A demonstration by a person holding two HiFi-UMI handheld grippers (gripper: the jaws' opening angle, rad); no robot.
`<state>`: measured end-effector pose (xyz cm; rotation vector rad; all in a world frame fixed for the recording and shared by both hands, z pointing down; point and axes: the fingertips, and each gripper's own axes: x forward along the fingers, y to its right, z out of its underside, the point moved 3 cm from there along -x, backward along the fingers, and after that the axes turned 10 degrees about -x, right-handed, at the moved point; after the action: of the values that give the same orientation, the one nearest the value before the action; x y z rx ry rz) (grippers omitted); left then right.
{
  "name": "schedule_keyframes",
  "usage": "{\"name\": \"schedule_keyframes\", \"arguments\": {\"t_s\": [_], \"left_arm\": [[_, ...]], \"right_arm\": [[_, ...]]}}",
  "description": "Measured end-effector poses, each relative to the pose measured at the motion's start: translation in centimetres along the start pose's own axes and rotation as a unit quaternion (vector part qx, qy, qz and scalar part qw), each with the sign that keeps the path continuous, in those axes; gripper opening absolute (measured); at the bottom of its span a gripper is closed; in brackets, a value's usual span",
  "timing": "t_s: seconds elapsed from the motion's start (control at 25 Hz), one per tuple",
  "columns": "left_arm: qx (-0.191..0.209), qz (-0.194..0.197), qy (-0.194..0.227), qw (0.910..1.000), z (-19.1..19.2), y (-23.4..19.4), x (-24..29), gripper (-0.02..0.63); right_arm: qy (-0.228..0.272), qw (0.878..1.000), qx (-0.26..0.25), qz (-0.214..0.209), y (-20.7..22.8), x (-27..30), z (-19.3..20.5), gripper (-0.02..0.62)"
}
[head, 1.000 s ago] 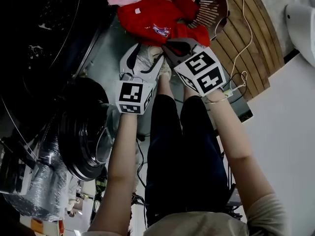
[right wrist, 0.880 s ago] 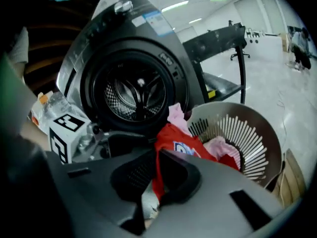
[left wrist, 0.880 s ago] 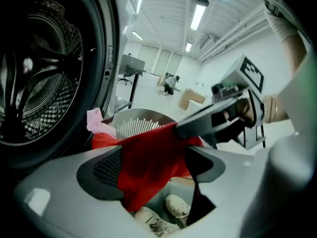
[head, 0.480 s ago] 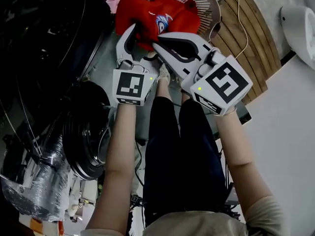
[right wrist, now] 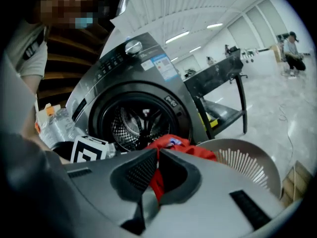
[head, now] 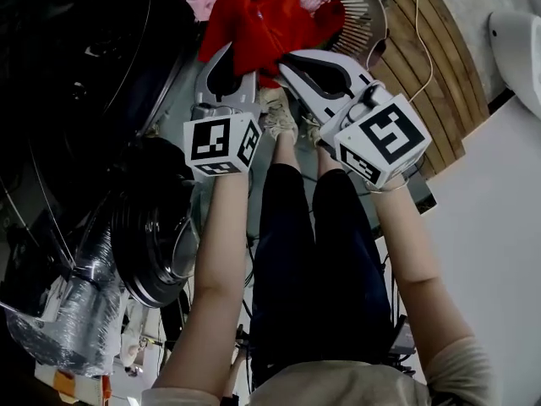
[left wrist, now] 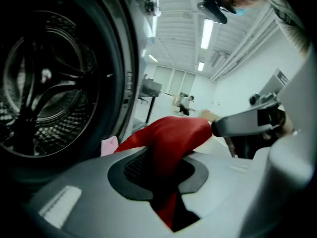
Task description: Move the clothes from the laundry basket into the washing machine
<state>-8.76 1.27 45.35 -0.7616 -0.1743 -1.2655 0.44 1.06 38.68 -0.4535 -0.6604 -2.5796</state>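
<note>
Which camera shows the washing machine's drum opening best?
Right gripper view: the whole drum opening shows, front on. Left gripper view crops it close at the frame's edge; head view shows it dark and indistinct.

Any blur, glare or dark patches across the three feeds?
Head view: left side nearly black around the dark grey washing machine. Left gripper view: close red garment soft, ceiling strip lights glaring. Right gripper view: strong fisheye bending, dark corners.

I held the red garment point(head: 272, 22) over the laundry basket point(head: 365, 8) in both grippers, the left gripper point(head: 240, 64) having just closed its jaws on it, the right gripper point(head: 284, 60) clamped.
</note>
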Motion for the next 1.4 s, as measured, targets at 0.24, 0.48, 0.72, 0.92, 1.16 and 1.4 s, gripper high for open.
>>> {"name": "schedule_keyframes", "arguments": {"t_s": [0.24, 0.48, 0.72, 0.92, 1.16, 1.4], "left_arm": [[-0.128, -0.208, 0.098, 0.9647, 0.4, -10.9, -3.4, 0.077], [-0.134, -0.281, 0.159, 0.9368, -2.8, -16.8, -3.0, 0.074], [-0.092, -0.325, 0.218, 0.9154, -9.5, -19.2, -3.1, 0.075], [-0.101, -0.316, 0.221, 0.917, -10.4, -21.5, -1.1, 0.105], [-0.126, -0.344, 0.142, 0.9195, -7.2, -24.5, -0.9, 0.254], [-0.142, -0.284, 0.209, 0.9247, -9.2, -19.9, -5.0, 0.288]], "right_arm": [[0.006, 0.997, 0.07, 0.024, -0.7, 0.4, 3.6, 0.017], [-0.012, 0.995, 0.104, 0.006, -1.7, 0.8, 6.0, 0.017], [-0.024, 0.993, 0.118, -0.007, -2.4, 0.8, 6.9, 0.017], [-0.031, 0.991, 0.131, -0.013, -2.4, 0.3, 8.0, 0.017], [-0.038, 0.991, 0.126, -0.015, -3.2, 0.0, 8.1, 0.017], [-0.038, 0.989, 0.137, 0.04, -2.4, -0.6, 8.1, 0.015]]}}
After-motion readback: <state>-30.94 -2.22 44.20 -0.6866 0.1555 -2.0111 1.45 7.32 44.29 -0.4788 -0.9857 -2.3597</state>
